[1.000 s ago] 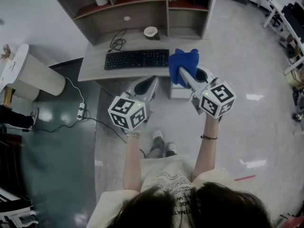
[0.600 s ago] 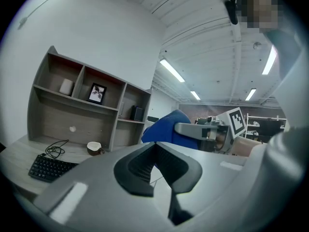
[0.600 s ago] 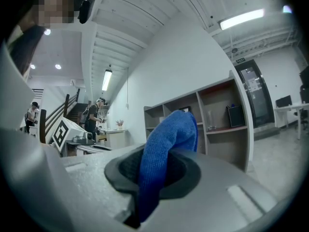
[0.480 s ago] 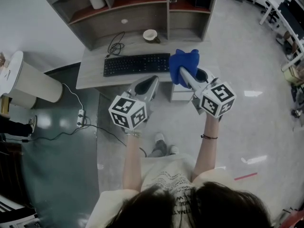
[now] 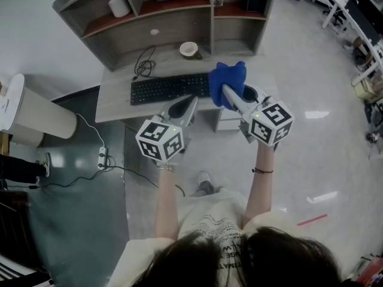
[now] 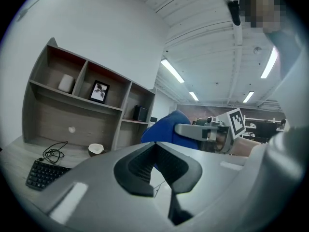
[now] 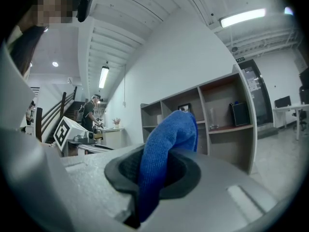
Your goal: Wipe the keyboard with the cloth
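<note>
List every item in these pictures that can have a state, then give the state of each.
Right gripper: shut on the cloth.
Left gripper: jaws together, nothing between them.
Cloth: bunched, held in the air, not on the keyboard.
Keyboard: flat on the desk, untouched.
Cable: loosely coiled behind the keyboard.
Bowl: upright on the desk.

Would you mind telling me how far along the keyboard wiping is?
Done: the right hand-held gripper is shut on the blue cloth. In hand: it hangs near the right end of the keyboard. Left: the wiping itself; the left hand-held gripper is shut and empty.
</note>
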The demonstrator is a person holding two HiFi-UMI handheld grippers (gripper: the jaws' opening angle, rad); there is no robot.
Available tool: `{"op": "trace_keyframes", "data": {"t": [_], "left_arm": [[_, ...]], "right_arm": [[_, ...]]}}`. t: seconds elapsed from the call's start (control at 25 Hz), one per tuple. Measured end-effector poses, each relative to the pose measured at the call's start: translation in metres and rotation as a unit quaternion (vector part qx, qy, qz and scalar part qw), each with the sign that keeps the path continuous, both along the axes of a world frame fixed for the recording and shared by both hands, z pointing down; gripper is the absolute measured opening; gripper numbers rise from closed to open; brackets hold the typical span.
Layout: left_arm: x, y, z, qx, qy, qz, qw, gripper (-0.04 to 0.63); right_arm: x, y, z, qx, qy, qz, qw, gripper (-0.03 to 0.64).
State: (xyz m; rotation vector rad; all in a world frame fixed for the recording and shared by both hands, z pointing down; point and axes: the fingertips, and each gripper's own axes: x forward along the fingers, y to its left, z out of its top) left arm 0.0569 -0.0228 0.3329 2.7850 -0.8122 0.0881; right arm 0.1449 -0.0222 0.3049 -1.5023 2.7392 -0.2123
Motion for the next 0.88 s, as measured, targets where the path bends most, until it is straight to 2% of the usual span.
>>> {"op": "trace_keyframes", "data": {"t": [0.48,0.88], "left_arm": [[-0.015,-0.021,0.008,-0.005,0.003,0.012,0.9999,0.006],[-0.010,-0.032,0.012,-0.010,0.001,0.009,0.9999,0.006]], "right_arm": [[-0.007,-0.018,0.008,-0.006,0.004,0.019,1.000,0.058],[-0.004,-0.032,0.012,-0.014,-0.006,0.012,1.000,0.058]]}}
